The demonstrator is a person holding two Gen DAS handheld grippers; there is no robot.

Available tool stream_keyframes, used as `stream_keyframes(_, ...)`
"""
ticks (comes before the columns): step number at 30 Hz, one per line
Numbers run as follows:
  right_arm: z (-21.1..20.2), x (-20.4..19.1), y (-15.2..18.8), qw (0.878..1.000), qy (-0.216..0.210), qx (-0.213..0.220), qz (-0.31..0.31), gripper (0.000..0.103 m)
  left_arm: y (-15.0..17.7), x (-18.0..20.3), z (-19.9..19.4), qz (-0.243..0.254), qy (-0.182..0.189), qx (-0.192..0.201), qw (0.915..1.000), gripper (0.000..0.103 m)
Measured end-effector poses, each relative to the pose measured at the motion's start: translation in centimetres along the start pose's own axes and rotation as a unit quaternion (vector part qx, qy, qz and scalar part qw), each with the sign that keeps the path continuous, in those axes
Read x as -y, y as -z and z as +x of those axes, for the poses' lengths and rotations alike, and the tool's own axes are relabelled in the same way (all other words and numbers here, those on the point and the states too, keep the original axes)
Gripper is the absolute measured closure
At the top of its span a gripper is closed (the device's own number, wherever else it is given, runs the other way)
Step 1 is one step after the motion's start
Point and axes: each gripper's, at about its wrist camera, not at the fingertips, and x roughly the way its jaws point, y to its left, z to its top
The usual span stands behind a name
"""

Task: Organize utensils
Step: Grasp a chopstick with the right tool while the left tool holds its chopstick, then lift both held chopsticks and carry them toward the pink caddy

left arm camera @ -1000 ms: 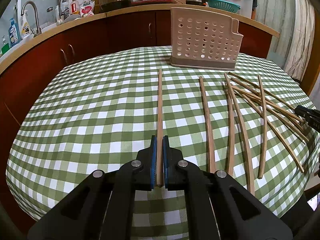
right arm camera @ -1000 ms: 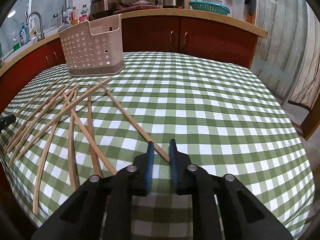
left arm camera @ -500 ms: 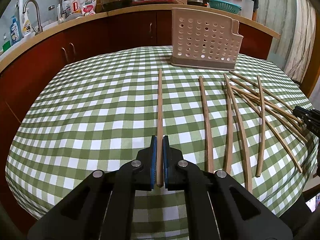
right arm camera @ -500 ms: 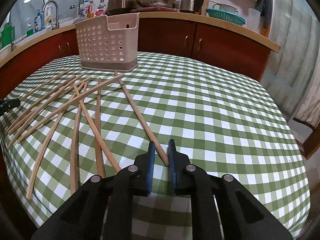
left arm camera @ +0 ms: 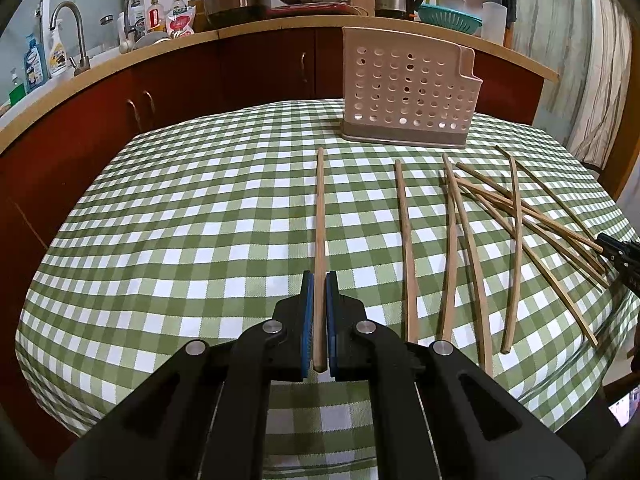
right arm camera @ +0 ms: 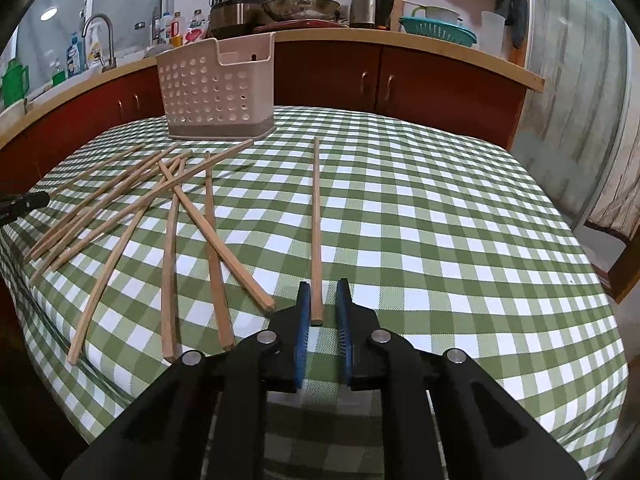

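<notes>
Left tool [left arm camera: 319,280]: clamped on one chopstick [left arm camera: 319,216], pointing toward the holder [left arm camera: 408,92]. Right tool [right arm camera: 322,286]: pads apart around the near end of another stick [right arm camera: 315,220]. Loose sticks [right arm camera: 172,216] strewn on the desk [right arm camera: 440,220].

In your right wrist view the checked tablecloth [right arm camera: 440,220] lies bare across the centre and right of the frame, while the scattered chopsticks [right arm camera: 132,204] crowd the left half and the perforated holder [right arm camera: 216,92] stands at upper left, blocking that far corner.
</notes>
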Motion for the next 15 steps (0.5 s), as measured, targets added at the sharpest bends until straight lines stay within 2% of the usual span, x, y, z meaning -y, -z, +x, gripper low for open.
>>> stream_keyframes(1,0.0,-0.1,0.0,1.0,-0.001,0.001,-0.002,0.096,0.0,0.0,0.0,0.0,-0.001,0.001,1.0,0.097)
stream_keyframes(5,-0.4,-0.8,0.1,1.0,0.007,0.008,-0.006,0.096,0.0,-0.1,-0.5,-0.002,-0.004,0.01,0.9999,0.097)
stream_keyframes(12,-2.9,-1.5,-0.8,0.998,0.024,0.053,-0.007,0.096,-0.2,-0.4,-2.1,-0.009,-0.015,0.042,0.999,0.097)
stream_keyframes(15,-4.2,-1.7,-1.6,0.997,0.026,0.075,-0.006,0.096,-0.5,-0.6,-3.2,-0.016,-0.007,0.064,0.9978,0.097)
